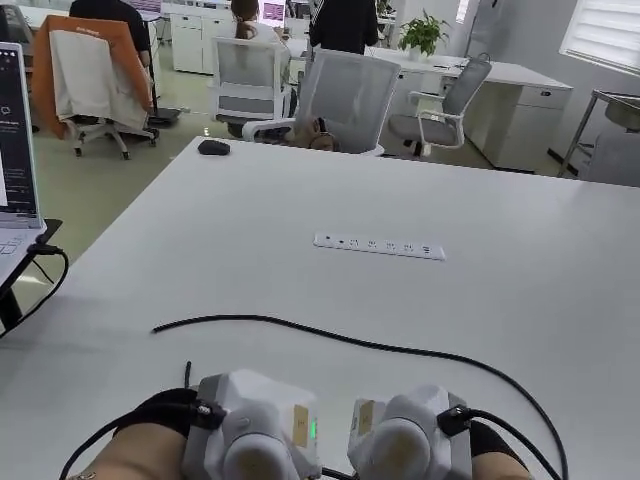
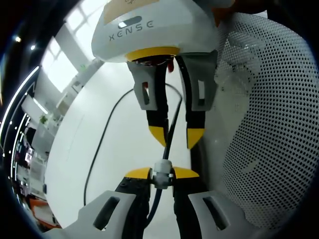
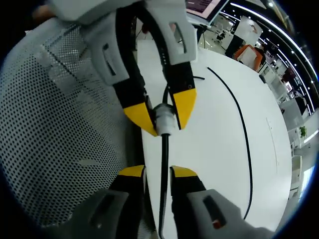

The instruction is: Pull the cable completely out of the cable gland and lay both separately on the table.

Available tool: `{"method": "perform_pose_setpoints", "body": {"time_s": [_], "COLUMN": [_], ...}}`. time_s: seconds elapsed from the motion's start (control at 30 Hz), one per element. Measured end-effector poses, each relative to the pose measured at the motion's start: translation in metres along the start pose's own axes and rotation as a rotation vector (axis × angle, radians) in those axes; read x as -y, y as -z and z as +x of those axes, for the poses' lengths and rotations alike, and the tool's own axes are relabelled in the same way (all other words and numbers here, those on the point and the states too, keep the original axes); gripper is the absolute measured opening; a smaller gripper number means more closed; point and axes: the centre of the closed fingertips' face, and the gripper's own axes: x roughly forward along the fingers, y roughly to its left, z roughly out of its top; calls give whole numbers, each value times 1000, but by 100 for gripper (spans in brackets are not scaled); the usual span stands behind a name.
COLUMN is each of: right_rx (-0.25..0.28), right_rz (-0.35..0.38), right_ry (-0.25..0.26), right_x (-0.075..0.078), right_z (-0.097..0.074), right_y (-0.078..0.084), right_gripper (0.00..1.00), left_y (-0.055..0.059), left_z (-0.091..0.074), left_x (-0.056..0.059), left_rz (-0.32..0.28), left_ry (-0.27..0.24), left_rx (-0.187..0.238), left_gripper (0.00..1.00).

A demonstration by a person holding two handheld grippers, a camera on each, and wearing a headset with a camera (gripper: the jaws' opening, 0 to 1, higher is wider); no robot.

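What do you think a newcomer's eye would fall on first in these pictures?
Most striking is the white cable gland, pinched by the yellow-tipped fingers of the left gripper. The black cable runs from it between the fingers of the right gripper, which faces it close up. Next comes the cable's long curve across the white table, short of a white power strip.

Cable across the table, power strip behind, laptop left.
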Motion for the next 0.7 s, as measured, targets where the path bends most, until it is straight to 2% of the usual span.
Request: {"method": "perform_pose_setpoints", "body": {"time_s": [0.03,0.07,0.17,0.2,0.23,0.3,0.4,0.47,0.57,0.63,0.7], "right_rx": [0,-5,-29,-54,-104,-150,-218,-254,-250,-216,-172], "right_rz": [1,11,50,54,34,35,89,96,72,56,40], "right_ry": [-1,10,26,38,61,76,81,66,38,35,29], "right_x": [0,3,8,10,14,16,19,16,9,8,7], "right_z": [-1,-1,-1,-1,-2,-3,-3,-3,-1,0,2], "right_y": [0,2,10,15,24,34,52,60,58,49,38], "right_gripper": [8,3,2,2,2,2,2,2,3,5,14], "left_y": [0,0,1,2,3,5,6,6,6,6,7], "left_z": [0,1,2,2,1,1,1,1,2,2,4], "left_x": [0,1,1,0,-2,-3,-3,-3,-2,-2,-2], "left_rz": [-1,-1,4,-1,-6,-10,-13,-10,-7,-3,-1], "left_ry": [2,6,5,3,-2,-5,-6,-4,-3,-1,1], "left_rx": [0,1,-6,-7,-10,-15,-20,-22,-24,-26,-27], "left_gripper": [17,17,17,17,17,17,17,17,17,17,17]}}
